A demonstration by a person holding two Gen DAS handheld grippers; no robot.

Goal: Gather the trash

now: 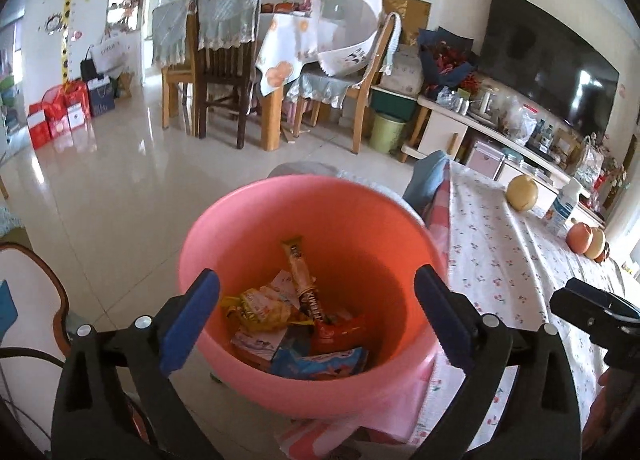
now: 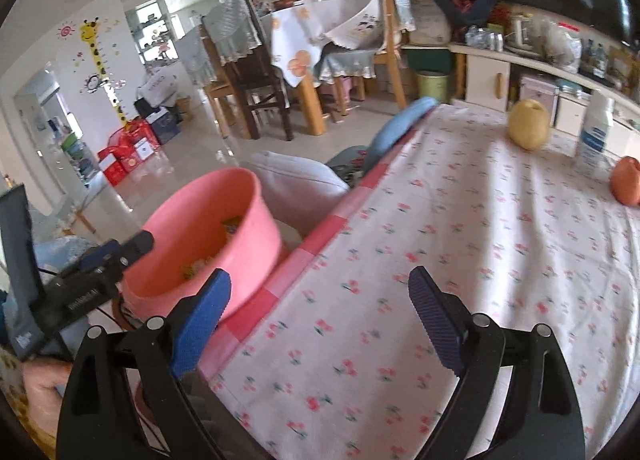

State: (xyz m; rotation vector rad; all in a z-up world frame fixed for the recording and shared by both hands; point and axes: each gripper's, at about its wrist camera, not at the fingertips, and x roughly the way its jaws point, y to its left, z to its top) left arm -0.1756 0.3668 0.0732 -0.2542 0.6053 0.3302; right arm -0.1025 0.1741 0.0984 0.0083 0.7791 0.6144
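Note:
A pink plastic basin (image 1: 304, 219) stands just off the left edge of the table, with several snack wrappers (image 1: 296, 324) lying in its bottom. My left gripper (image 1: 316, 300) hangs over the basin, open wide, nothing between its blue pads. In the right wrist view the same basin (image 2: 192, 227) sits at the left, beside the table. My right gripper (image 2: 320, 300) is open over the floral tablecloth (image 2: 460, 240), holding nothing. The left gripper's body (image 2: 92, 272) shows at the left edge of that view, and the right gripper's black tip (image 1: 592, 308) at the right edge of the left wrist view.
On the far side of the table lie a yellow pear (image 2: 528, 123), a white bottle (image 2: 596, 131) and an orange fruit (image 2: 626, 179). Beyond the basin are a cushion (image 2: 296, 183), a dining table with chairs (image 1: 240, 59), a TV (image 1: 548, 71) on a cluttered cabinet, and a green bin (image 1: 386, 131).

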